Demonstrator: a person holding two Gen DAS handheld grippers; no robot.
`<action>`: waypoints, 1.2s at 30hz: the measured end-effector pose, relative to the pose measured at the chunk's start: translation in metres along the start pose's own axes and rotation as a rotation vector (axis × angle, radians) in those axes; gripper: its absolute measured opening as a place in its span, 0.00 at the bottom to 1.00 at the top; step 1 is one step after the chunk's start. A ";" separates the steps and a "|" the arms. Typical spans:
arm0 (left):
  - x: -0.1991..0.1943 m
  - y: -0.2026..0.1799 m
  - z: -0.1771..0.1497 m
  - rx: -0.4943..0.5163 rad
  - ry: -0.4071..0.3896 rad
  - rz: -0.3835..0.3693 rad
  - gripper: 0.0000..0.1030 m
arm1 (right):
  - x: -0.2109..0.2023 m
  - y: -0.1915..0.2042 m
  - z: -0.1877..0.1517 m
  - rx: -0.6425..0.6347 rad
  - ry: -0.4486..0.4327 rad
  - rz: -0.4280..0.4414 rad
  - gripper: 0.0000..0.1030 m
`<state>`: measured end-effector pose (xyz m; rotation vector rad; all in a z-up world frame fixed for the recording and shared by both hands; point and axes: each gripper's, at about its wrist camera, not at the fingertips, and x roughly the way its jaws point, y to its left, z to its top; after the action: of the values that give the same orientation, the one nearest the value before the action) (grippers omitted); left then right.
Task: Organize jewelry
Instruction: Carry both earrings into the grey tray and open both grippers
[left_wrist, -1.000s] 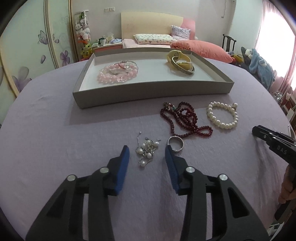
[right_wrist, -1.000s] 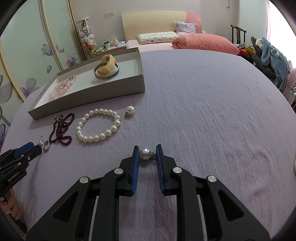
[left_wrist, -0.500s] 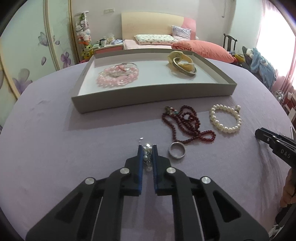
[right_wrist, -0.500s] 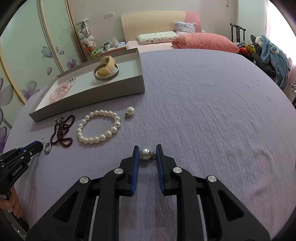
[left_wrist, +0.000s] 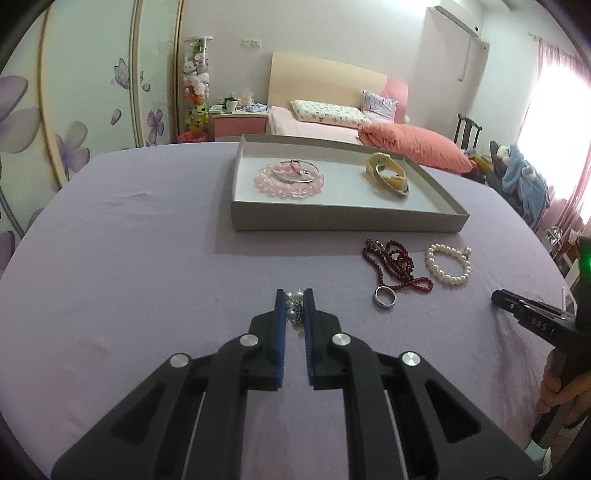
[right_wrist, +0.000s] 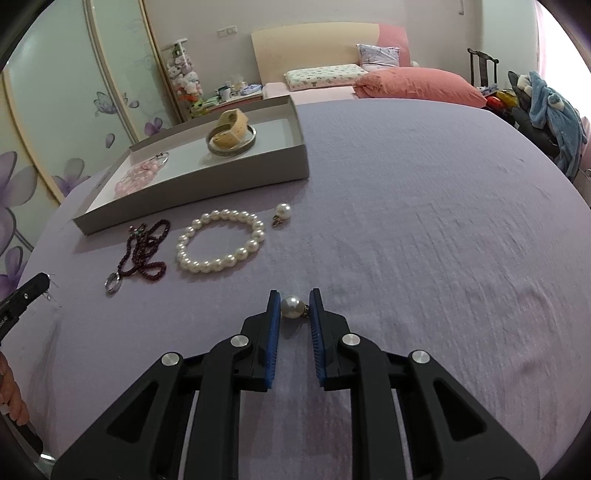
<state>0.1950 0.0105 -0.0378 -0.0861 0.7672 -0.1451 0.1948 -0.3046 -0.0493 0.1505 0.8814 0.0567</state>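
Since the earlier frame our left gripper (left_wrist: 294, 308) has closed on the pearl-and-chain cluster (left_wrist: 295, 308) and lifted it, while our right gripper (right_wrist: 294, 308) pinches a pearl earring (right_wrist: 293, 307). We should carry both level, without squeezing harder, and release low inside the grey tray (left_wrist: 347, 221). That tray holds a pink bead bracelet (left_wrist: 288, 181) and a yellow strap on a bangle (left_wrist: 388, 175); the garnet strand (left_wrist: 395, 266), ring (left_wrist: 385, 296) and pearl bracelet (left_wrist: 448, 264) lie just before it.

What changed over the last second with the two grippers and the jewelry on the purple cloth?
The left gripper closed on the silver pearl cluster and carried it leftward, away from the ring. The right gripper stays clamped on the single pearl. The tray, red beads and pearl bracelet are unmoved.
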 end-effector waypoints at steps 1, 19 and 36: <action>-0.003 0.001 -0.001 -0.006 -0.003 -0.003 0.09 | -0.001 0.002 -0.001 -0.004 0.000 0.003 0.16; -0.017 0.006 -0.001 -0.032 -0.036 -0.029 0.09 | -0.016 0.014 0.000 -0.031 -0.051 0.027 0.16; -0.028 -0.002 0.042 -0.003 -0.169 -0.017 0.09 | -0.047 0.033 0.044 -0.072 -0.264 0.046 0.16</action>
<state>0.2046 0.0138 0.0119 -0.1065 0.5978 -0.1506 0.1999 -0.2825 0.0192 0.1080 0.6115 0.1090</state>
